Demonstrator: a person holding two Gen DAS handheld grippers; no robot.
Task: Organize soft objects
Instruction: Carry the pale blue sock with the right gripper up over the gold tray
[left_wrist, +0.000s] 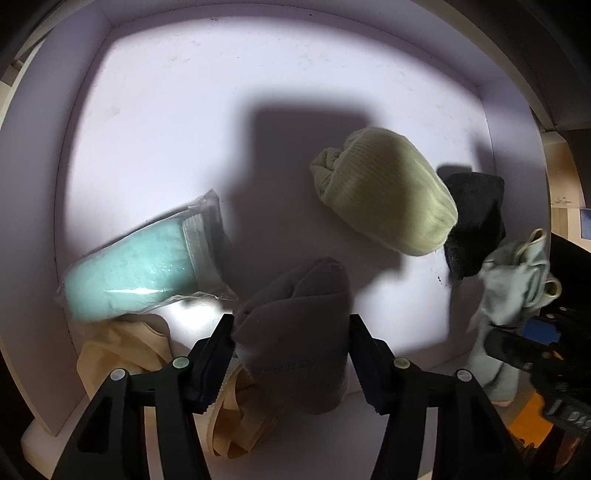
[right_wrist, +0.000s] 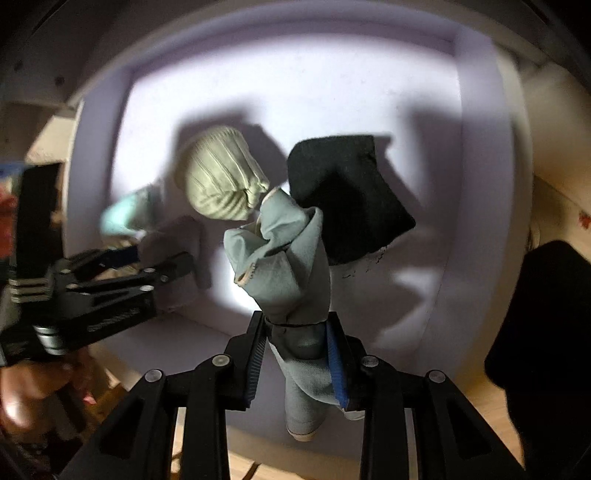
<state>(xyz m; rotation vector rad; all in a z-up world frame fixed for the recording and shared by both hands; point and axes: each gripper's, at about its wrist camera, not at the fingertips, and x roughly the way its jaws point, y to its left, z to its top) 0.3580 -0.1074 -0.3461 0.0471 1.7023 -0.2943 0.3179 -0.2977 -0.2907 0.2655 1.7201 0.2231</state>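
Note:
I look down into a pale lilac bin (left_wrist: 85, 122). My left gripper (left_wrist: 291, 350) is shut on a grey-brown rolled sock (left_wrist: 299, 295) at the bin's near side, and its pads touch both flanks of the roll. My right gripper (right_wrist: 299, 332) is shut on a pale blue-grey sock (right_wrist: 284, 251), which hangs bunched above the bin floor; it also shows in the left wrist view as a pale blue-grey sock (left_wrist: 513, 280) at the right. On the floor lie a light green ribbed roll (left_wrist: 384, 192) and, beside it, a black cloth bundle (left_wrist: 476, 221).
A mint green item in a clear plastic bag (left_wrist: 140, 266) lies at the bin's left. A cream garment (left_wrist: 122, 350) lies at the near left corner. The bin walls (right_wrist: 480, 147) rise on all sides. A dark shape (right_wrist: 546, 332) stands outside at the right.

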